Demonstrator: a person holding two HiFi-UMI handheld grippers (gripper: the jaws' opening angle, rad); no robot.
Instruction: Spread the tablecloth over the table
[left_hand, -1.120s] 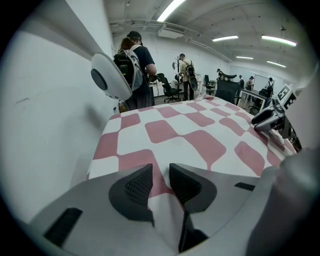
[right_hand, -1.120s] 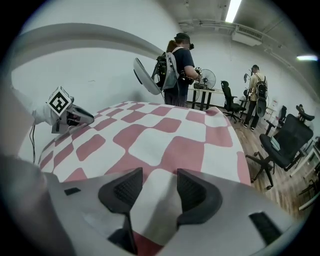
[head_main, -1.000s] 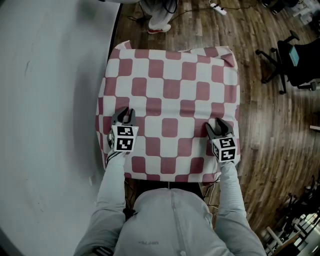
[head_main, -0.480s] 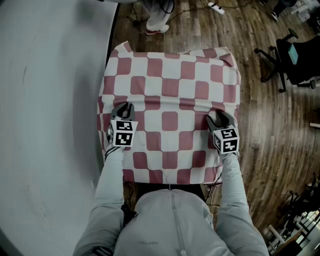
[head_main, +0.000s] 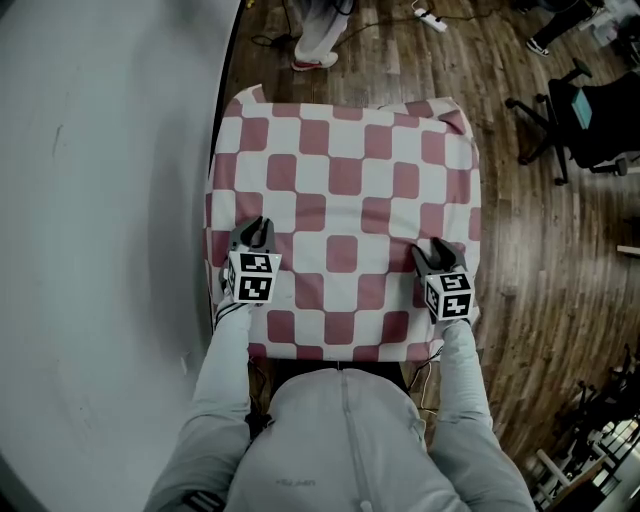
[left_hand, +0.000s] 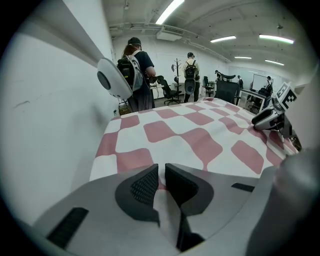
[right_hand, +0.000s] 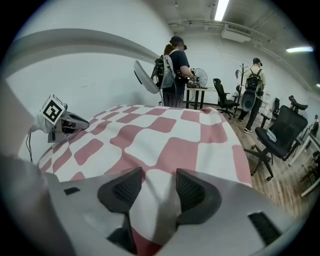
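Observation:
A red-and-white checked tablecloth lies flat over the small table and hangs past its edges. My left gripper rests on the cloth near its left side. In the left gripper view the left gripper has its jaws nearly together, with a pinch of the tablecloth between them. My right gripper rests near the right side. In the right gripper view the right gripper has its jaws apart, and a soft ridge of the tablecloth bulges between them.
A white wall runs close along the table's left side. Wooden floor lies to the right, with an office chair further off. A person's legs and a power strip are beyond the far edge.
The crease that ran across the cloth between the grippers has flattened out. Both grippers have shifted only slightly and stay on the near part of the cloth.

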